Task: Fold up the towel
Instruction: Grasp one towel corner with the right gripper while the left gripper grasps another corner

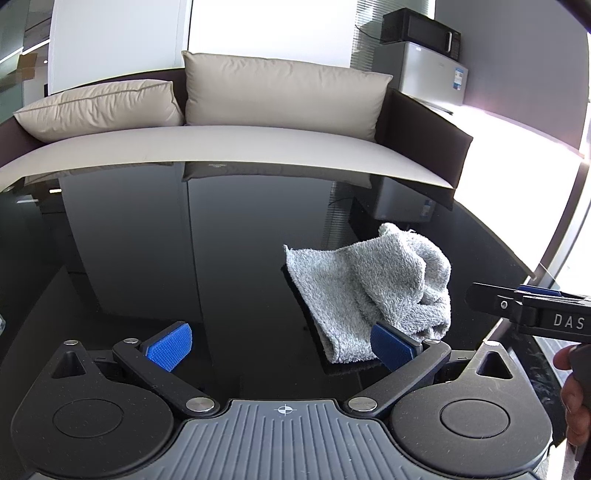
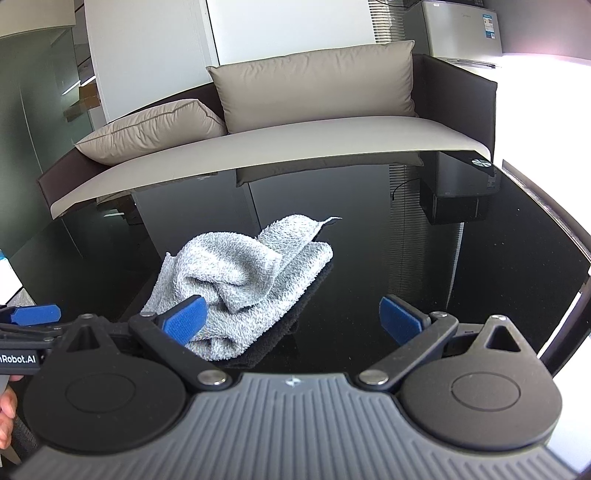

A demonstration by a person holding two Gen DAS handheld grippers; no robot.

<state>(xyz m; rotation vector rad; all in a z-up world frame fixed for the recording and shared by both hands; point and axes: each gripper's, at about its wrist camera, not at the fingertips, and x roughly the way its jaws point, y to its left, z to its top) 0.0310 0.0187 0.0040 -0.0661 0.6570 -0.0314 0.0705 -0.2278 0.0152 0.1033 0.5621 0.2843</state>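
Observation:
A grey terry towel point(image 1: 365, 291) lies crumpled in a loose heap on the glossy black table point(image 1: 184, 258). My left gripper point(image 1: 280, 347) is open and empty, just before the towel's near edge; its right pad overlaps the towel's near corner. In the right wrist view the towel point(image 2: 243, 280) sits left of centre. My right gripper point(image 2: 293, 319) is open and empty, its left pad in front of the towel's near fold. Each gripper shows at the edge of the other's view: the right one point(image 1: 532, 306), the left one point(image 2: 33, 321).
A sofa point(image 1: 229, 147) with beige cushions point(image 1: 280, 92) stands just behind the table's far edge. A small fridge point(image 1: 428, 74) with a microwave point(image 1: 421, 31) on top stands at the back right. The table's right edge point(image 2: 554, 258) curves near a bright window.

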